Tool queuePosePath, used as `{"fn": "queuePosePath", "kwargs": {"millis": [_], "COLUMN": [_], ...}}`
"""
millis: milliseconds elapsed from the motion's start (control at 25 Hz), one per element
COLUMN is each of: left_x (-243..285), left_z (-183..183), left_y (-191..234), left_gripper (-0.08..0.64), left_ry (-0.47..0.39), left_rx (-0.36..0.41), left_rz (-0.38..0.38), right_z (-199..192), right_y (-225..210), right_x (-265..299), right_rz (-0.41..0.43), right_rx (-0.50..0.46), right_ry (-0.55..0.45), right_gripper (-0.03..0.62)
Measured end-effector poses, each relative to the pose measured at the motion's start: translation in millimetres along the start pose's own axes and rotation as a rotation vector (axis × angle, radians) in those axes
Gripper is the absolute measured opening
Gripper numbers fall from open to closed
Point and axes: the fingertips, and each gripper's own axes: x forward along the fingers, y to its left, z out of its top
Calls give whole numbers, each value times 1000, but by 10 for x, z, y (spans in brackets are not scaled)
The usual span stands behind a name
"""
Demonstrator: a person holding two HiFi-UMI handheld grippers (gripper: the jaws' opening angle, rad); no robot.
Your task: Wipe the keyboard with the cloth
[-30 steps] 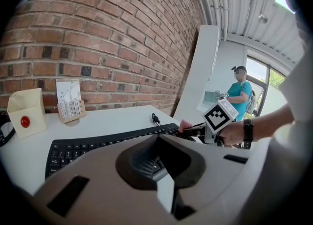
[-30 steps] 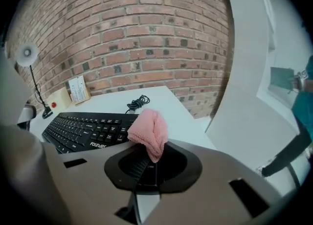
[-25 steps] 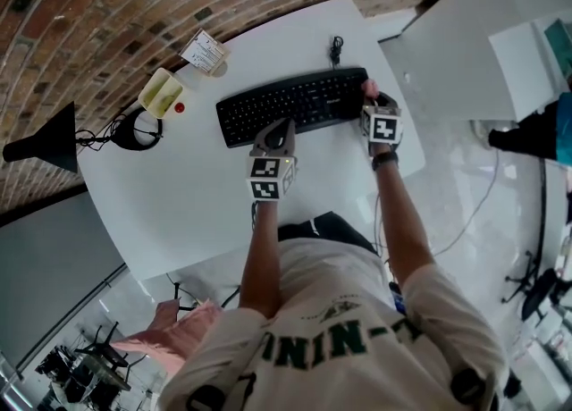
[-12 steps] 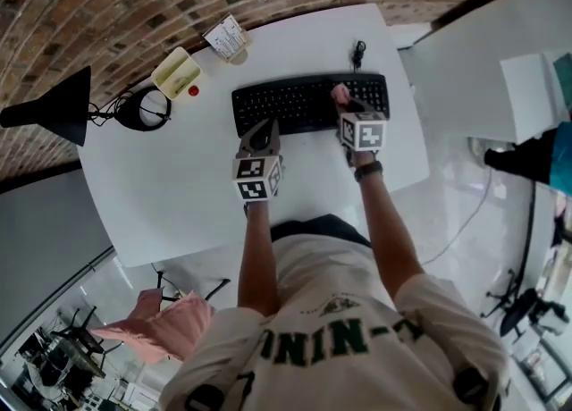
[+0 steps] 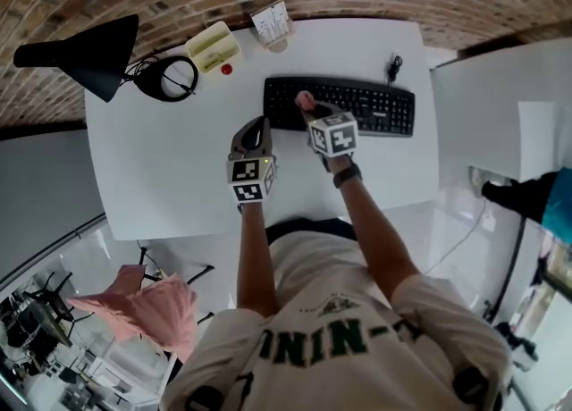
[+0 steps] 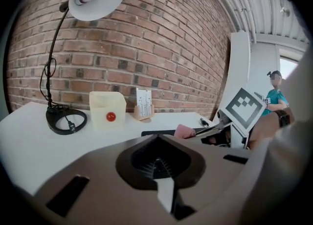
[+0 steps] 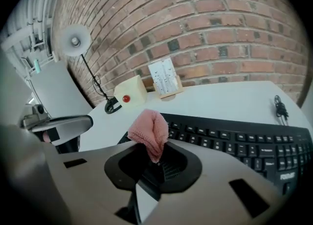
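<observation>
The keyboard (image 5: 340,105) lies along the far edge of the white surface (image 5: 161,159), right of the middle. A narrow strip stays bare past its right end, and a wider one between it and the near edge. The left half of the surface is mostly open. Only the far left corner is taken, by a black lamp (image 5: 85,47), a pale box (image 5: 213,46) and a card stand (image 5: 273,23). A small coiled cable (image 5: 391,67) sits behind the keyboard's right end.

My right tongs (image 7: 154,158) are closed on the pink cloth (image 7: 149,132), which bunches up out of the jaws over the left end of the keyboard. I cannot tell whether it presses on the keys. My left tongs (image 6: 157,163) have their jaws together with nothing between them, and they hang over bare surface just in front of the keyboard's left end, close beside the right tongs.
</observation>
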Motion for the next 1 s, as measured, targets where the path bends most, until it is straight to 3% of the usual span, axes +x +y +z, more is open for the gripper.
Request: {"fn": "queuePosePath", "kwargs": {"millis": [280, 480, 720, 1000], "left_x": [-185, -252, -247, -203], "left_z": [-57, -88, -71, -81], "left_y": [298, 480, 559, 460], "left_gripper": [2, 2, 2, 2], "left_ry": [-14, -14, -16, -5], "left_rx": [-46, -69, -82, -68], "left_rz": [60, 82, 86, 64], "right_z": [92, 91, 95, 46], "right_y": [618, 878, 922, 850], "right_x": [395, 529, 528, 466], "right_rz": [94, 112, 104, 88], "right_rx": [-116, -187, -254, -256], "right_ry": [31, 89, 113, 112], "right_gripper": [32, 32, 32, 32]}}
